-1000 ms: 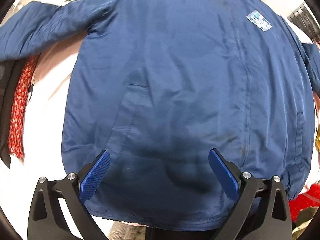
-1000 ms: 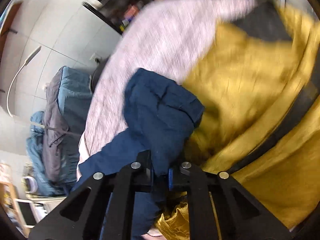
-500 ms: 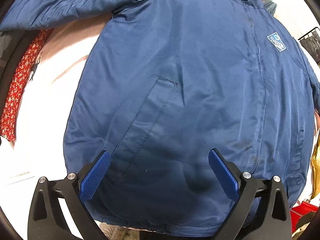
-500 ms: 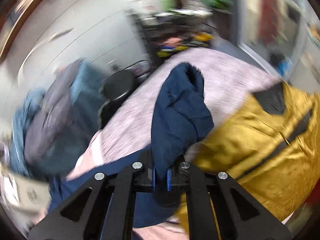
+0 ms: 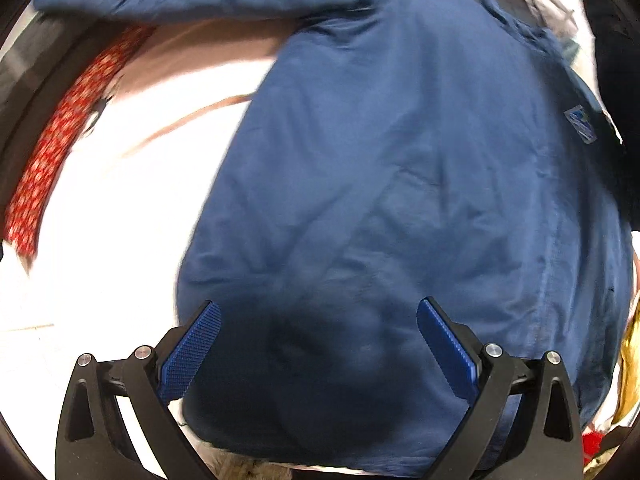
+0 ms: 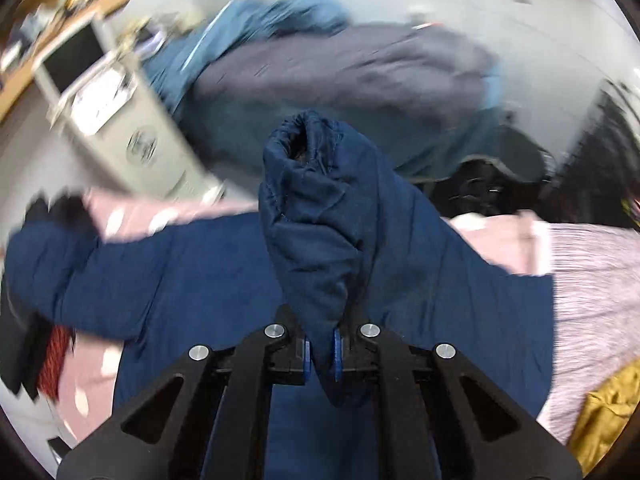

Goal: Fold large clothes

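We hold the right tongs (image 6: 320, 354) clenched on the navy jacket's (image 5: 400, 200) sleeve (image 6: 320, 216), lifted above its spread body to fold inward. Our left tongs (image 5: 318, 344) hover released over the hem, probably to steady it.

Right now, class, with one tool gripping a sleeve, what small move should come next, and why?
Probably carry the sleeve across the jacket body: the right tool is shut on its cuff, raised above the flat jacket, while the left tool hangs open.
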### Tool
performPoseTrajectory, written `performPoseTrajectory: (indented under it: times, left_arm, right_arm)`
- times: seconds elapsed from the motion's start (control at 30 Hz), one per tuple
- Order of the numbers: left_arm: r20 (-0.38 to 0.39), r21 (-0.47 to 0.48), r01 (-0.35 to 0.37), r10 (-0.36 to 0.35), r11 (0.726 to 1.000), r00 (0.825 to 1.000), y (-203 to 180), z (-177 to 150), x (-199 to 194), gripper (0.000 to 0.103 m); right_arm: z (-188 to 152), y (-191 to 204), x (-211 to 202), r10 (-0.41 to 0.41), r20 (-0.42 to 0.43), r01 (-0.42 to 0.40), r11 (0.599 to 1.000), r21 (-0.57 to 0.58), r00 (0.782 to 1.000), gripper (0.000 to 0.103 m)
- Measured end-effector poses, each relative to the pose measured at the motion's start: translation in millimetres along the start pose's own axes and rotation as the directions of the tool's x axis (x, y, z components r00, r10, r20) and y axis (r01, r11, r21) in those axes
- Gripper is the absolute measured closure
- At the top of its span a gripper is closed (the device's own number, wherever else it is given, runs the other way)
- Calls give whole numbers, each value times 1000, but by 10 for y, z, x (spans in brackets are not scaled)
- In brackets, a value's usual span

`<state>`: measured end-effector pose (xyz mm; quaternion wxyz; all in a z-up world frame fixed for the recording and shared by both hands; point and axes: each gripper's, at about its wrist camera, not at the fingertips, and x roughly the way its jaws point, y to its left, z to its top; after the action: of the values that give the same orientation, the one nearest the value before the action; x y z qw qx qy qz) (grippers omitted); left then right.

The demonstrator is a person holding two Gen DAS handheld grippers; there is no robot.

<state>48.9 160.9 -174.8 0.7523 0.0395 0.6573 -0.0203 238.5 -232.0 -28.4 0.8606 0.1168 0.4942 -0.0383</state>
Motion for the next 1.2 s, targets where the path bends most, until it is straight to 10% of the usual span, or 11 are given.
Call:
performPoseTrajectory:
  times: [0.27, 0.33, 0.4, 0.43, 0.67, 0.93, 1.2]
  left_arm:
    - [-37, -13, -59, 58, 998, 998, 278, -180, 189, 6]
    - [-47, -17, -47, 47, 999, 998, 315, -161, 215, 6]
    - [-45, -8, -38, 37, 999, 998, 335, -94, 221, 6]
    - [-43, -4, -37, 37, 999, 998, 331, -70, 217, 6]
    - [26, 57, -42, 40, 998, 999, 91, 393, 106, 6]
    - [192, 355, 3, -76, 935, 978, -998, 1125, -242, 6]
    - [146, 463, 69, -153, 884, 977, -2144, 1640, 15, 6]
  right_arm:
    - [-429, 1022, 741, -93, -140, 70, 984, -164, 986, 90]
    - [-489, 1106, 932, -104, -185, 66, 977, -202, 977, 76]
    - [-564, 1121, 975, -116, -205, 68, 972, -227, 972, 26]
    - [-611, 1107, 927, -128, -189, 82, 969, -232, 974, 23]
    - [-881, 679, 474, -71, -124, 40, 971, -236, 990, 23]
    - [-1022, -682, 530, -197, -259, 211, 977, 27, 945, 23]
    - [-1296, -943, 688, -222, -324, 236, 972, 4, 920, 22]
